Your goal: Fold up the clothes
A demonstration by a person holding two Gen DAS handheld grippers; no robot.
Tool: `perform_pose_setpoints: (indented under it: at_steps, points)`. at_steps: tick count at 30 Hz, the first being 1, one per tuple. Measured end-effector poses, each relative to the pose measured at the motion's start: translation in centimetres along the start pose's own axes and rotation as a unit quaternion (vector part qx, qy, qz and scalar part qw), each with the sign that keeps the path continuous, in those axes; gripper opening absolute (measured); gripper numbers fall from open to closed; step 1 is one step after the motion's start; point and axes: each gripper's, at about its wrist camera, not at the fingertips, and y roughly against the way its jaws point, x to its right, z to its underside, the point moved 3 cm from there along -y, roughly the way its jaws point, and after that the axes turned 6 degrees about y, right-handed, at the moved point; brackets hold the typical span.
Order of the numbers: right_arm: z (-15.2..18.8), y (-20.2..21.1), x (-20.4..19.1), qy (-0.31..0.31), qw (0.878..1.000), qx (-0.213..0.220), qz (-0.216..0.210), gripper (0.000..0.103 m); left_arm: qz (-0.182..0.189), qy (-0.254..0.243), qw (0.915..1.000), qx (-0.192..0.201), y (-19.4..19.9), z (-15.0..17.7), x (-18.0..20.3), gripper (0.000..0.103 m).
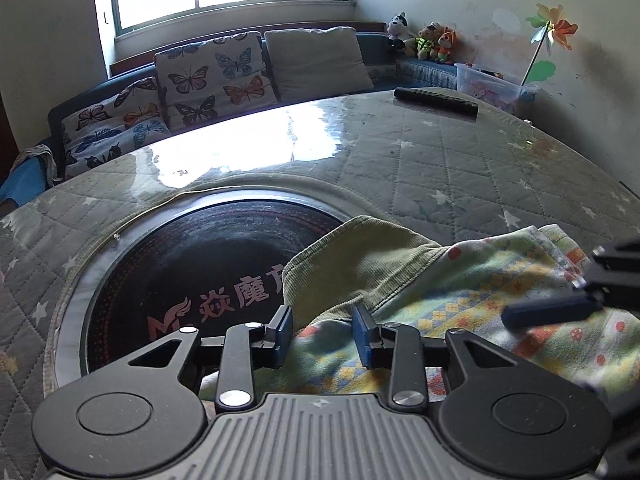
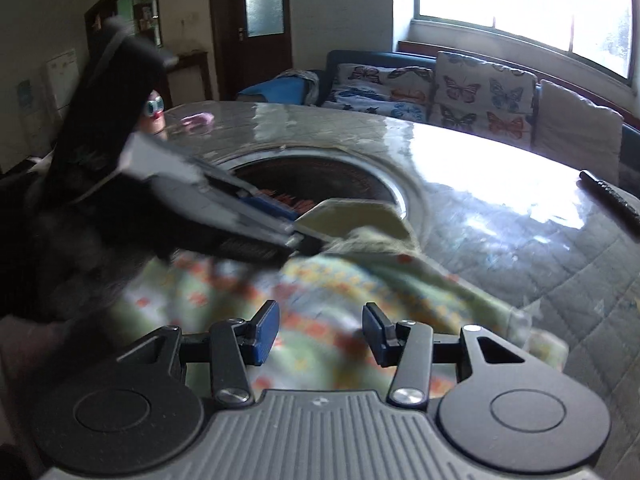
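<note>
A small patterned garment with a plain green collar band lies bunched on the quilted table, partly over the round black cooktop. My left gripper is open just above the garment's near edge, with cloth between the blue pads. My right gripper is open and hovers over the same garment, which is blurred there. The left gripper also shows in the right wrist view, its tips at the green collar. One right gripper finger shows at the right of the left wrist view.
The table has a quilted star cover under glossy plastic. A black remote lies at its far edge. A sofa with butterfly cushions stands behind, a toy box to the right. A pink object lies far left.
</note>
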Motion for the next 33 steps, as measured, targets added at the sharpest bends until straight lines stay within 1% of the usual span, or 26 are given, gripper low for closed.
perform_pose_setpoints:
  at_steps: [7, 9, 12, 14, 17, 20, 22, 24, 25, 27, 29, 33]
  points:
    - [2.8, 3.1, -3.0, 0.005, 1.000, 0.008, -0.009, 0.047, -0.017, -0.006, 0.9998, 0.011, 0.8, 0.3, 0.4, 0.036]
    - [3.2, 4.0, -3.3, 0.003, 1.000, 0.014, -0.015, 0.047, -0.020, -0.015, 0.9994, 0.022, 2.0, 0.6, 0.7, 0.036]
    - [3.1, 5.4, -3.2, -0.013, 0.999, 0.028, -0.022, 0.049, -0.014, -0.033, 0.9985, 0.042, 4.3, 1.4, 1.6, 0.036]
    - [3.2, 5.9, -2.8, -0.028, 0.999, 0.036, -0.018, 0.056, -0.002, -0.037, 0.9981, 0.049, 5.8, 2.4, 2.1, 0.036]
    - [4.2, 5.9, -1.7, -0.058, 0.998, 0.028, -0.005, 0.058, 0.005, -0.039, 0.9978, 0.053, 7.4, 4.3, 2.7, 0.036]
    - [6.0, 6.2, -0.7, -0.084, 0.996, 0.010, 0.005, 0.059, -0.002, -0.041, 0.9978, 0.052, 8.4, 6.3, 2.9, 0.036]
    - [6.8, 6.7, -0.2, -0.093, 0.996, 0.008, 0.006, 0.059, -0.007, -0.033, 0.9983, 0.047, 8.7, 7.4, 2.6, 0.036]
    - [6.9, 7.3, 0.3, -0.099, 0.995, 0.012, 0.006, 0.061, -0.010, -0.016, 0.9988, 0.046, 8.8, 8.2, 2.1, 0.036]
    - [6.9, 7.6, 0.5, -0.100, 0.995, 0.015, 0.008, 0.064, -0.011, -0.006, 0.9988, 0.048, 8.9, 8.3, 1.7, 0.036]
    - [6.4, 8.0, 1.0, -0.106, 0.994, 0.027, 0.014, 0.065, -0.016, 0.011, 0.9986, 0.049, 9.1, 8.3, 1.0, 0.037]
    - [6.1, 7.9, 1.5, -0.113, 0.993, 0.035, 0.015, 0.068, -0.023, 0.022, 0.9982, 0.050, 9.3, 8.2, 0.4, 0.037]
    - [6.3, 6.3, 2.8, -0.139, 0.990, 0.026, 0.012, 0.069, -0.044, 0.042, 0.9971, 0.046, 9.3, 8.6, -1.5, 0.037]
